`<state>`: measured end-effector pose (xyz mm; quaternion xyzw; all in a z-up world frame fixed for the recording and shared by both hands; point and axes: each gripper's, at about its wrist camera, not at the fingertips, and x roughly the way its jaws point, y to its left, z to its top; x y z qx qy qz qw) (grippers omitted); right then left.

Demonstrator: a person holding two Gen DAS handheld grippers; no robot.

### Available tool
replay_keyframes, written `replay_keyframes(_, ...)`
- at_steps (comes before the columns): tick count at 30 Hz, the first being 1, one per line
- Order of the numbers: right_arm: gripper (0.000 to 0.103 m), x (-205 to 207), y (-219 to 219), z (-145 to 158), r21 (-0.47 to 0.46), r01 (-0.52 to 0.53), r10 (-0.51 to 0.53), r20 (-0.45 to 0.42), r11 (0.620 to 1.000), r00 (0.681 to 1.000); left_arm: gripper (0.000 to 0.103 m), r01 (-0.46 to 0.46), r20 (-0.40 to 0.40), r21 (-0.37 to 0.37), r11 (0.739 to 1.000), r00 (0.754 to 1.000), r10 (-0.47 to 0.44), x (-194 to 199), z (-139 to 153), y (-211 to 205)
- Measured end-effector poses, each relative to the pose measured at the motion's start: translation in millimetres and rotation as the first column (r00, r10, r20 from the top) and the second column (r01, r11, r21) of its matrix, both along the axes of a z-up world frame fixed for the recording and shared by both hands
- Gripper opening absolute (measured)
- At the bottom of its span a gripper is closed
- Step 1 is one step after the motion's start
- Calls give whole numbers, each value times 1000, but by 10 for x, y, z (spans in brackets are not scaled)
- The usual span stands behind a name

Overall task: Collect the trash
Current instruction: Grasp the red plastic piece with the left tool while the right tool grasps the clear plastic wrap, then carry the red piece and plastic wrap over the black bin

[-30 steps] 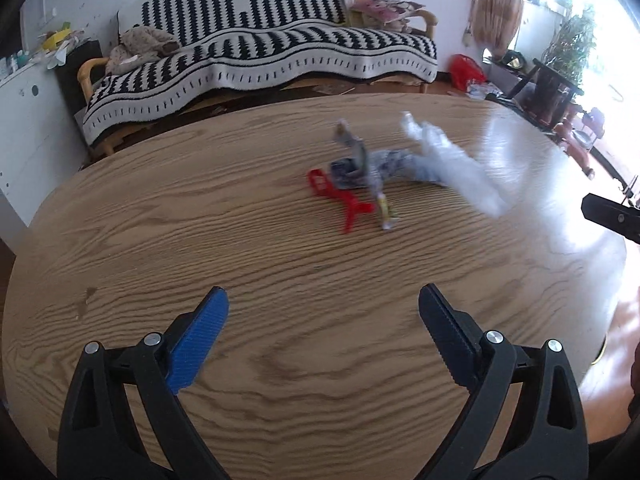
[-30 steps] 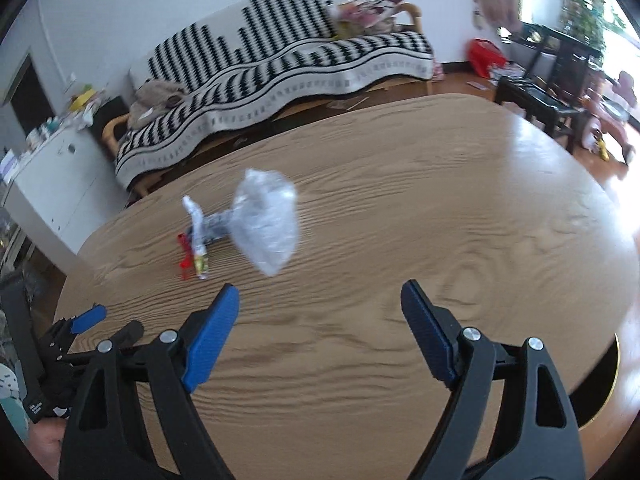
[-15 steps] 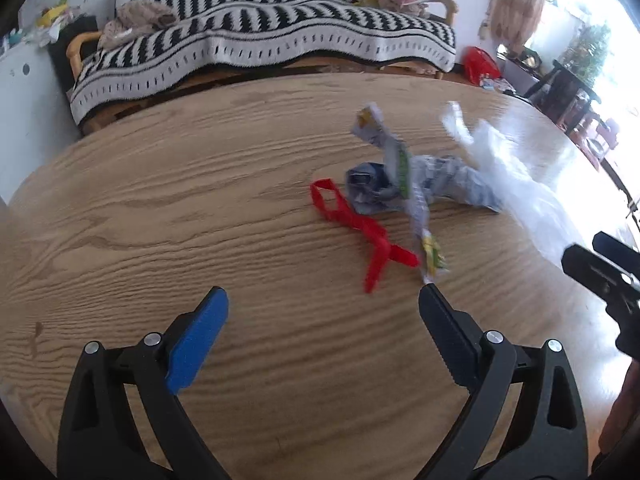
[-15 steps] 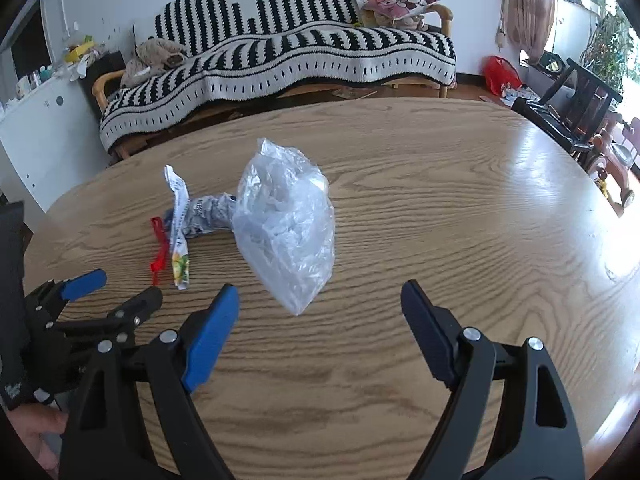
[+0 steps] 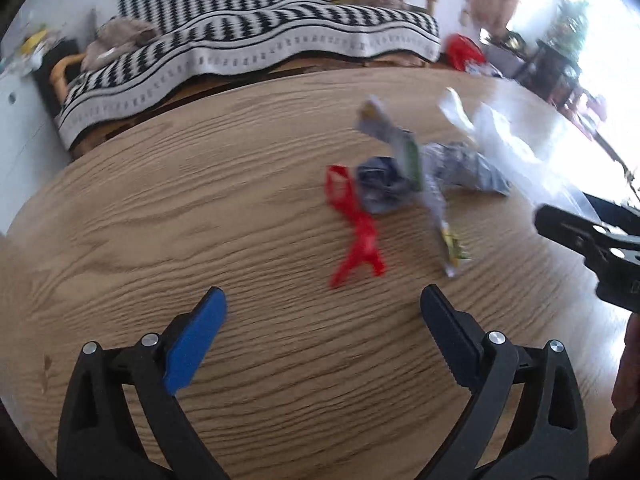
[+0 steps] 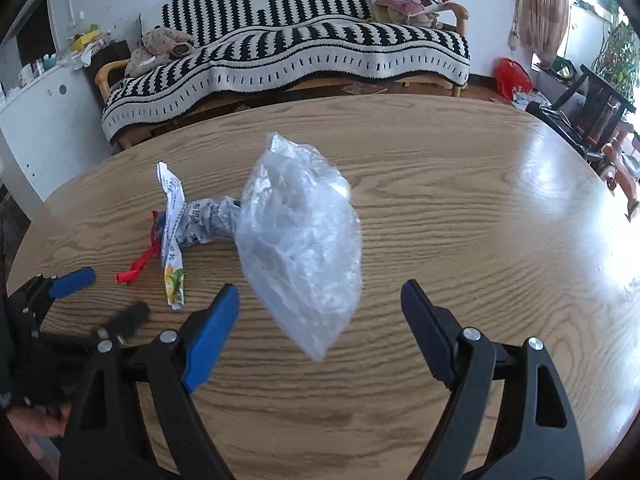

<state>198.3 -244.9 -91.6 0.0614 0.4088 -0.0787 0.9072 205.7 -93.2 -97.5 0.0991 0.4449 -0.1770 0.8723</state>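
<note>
Trash lies in a small heap on the oval wooden table [image 6: 460, 184]. A clear plastic bag [image 6: 304, 240] lies nearest my right gripper [image 6: 320, 300], which is open and empty just short of it. Left of the bag lie a crumpled grey printed wrapper [image 6: 208, 220], a long white and yellow wrapper strip [image 6: 172, 236] and a red ribbon [image 6: 140, 262]. In the left wrist view my left gripper [image 5: 324, 304] is open and empty just before the red ribbon [image 5: 356, 232], with the grey wrapper [image 5: 384, 190], strip [image 5: 440, 220] and bag [image 5: 504, 148] beyond.
A sofa with a black and white striped blanket [image 6: 288, 52] stands behind the table. A white cabinet [image 6: 44, 120] is at the left. Dark chairs [image 6: 592, 108] and a red bag [image 6: 512, 78] are at the right. The right gripper's body [image 5: 592, 240] shows in the left view.
Both grippers have moved closer to the trash heap over the table. The trash has not moved. Both grippers stay open.
</note>
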Motion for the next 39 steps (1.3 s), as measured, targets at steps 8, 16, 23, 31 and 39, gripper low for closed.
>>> replay_keyframes(8,38,91,63,-56,-23,-20,20,-25,1000,999,66,-21,20,-30,999,1000,21,150,33,-62)
replay_keyframes(16,6,-78,-65,154,13,-15,15,32,1000,999,11,8,10,-17,1000,1000,-7,58,99,-99)
replay_keyframes(23,5,-502,-203,490,44,-12,8,94,999,996,11,-46,38,-36,998,998,48,-170,345,132)
replay_keyframes(31,5,-1209,-454,728,19,5,-7,105,1000,994,11,-51,46,-67,996,997,55,-623,661,8)
replay_keyframes(39,5,-2058,-1198,810,-11,121,-119,105,993,987,11,82,83,-89,993,994,-74,-1101,814,-775)
